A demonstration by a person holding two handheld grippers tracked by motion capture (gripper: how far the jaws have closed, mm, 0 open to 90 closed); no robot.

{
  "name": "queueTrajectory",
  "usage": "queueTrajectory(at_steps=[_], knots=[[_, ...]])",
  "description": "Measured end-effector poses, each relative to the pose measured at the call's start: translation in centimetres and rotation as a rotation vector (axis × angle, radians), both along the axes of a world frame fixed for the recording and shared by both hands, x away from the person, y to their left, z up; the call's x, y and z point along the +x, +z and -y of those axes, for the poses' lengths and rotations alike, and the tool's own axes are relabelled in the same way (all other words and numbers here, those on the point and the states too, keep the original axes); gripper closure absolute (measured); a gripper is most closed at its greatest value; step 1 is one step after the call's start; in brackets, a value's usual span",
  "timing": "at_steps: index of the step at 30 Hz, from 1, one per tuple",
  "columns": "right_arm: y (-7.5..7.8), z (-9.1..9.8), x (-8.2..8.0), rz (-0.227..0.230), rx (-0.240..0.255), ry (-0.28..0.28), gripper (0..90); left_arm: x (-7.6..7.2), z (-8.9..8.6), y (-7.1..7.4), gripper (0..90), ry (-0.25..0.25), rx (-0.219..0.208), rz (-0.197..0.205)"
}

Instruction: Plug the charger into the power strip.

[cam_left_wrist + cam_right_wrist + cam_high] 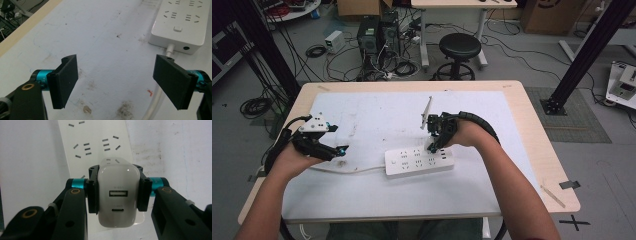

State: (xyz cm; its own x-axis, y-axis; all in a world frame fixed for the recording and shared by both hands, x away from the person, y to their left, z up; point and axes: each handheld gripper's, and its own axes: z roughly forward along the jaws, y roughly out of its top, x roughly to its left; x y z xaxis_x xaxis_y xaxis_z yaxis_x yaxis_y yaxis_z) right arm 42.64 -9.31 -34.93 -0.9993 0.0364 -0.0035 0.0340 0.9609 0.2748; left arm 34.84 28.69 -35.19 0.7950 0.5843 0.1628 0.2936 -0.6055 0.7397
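A white power strip [419,161] lies on the white mat, its cable running off to the left. My right gripper [432,145] points down over the strip's right half, shut on a white USB charger [118,192] whose two ports face the camera; the strip's sockets [87,147] lie just below it. Whether the charger's prongs touch the strip is hidden. My left gripper [341,150] rests low at the left, open, its jaws wide apart with nothing between them. In the left gripper view [116,82] the strip's end [180,25] and cable [170,48] lie ahead at the right.
The white mat [377,115] covers most of the wooden table [532,130]. A thin pale strip [426,112] stands tilted just behind the right gripper. A black stool [459,50] and cables stand on the floor beyond the table's far edge.
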Motion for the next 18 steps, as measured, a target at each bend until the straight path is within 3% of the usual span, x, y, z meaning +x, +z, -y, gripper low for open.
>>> queueTrajectory(at_steps=[16,18], knots=[[-0.47,-0.66,0.24,0.003,-0.037,0.047,63.3,-0.06,-0.04,-0.24,20.3,-0.001,-0.007,-0.002],[-0.51,-1.02,0.18,0.019,-0.057,0.09,63.3,-0.06,0.0,-0.45,20.3,-0.001,-0.013,-0.004]])
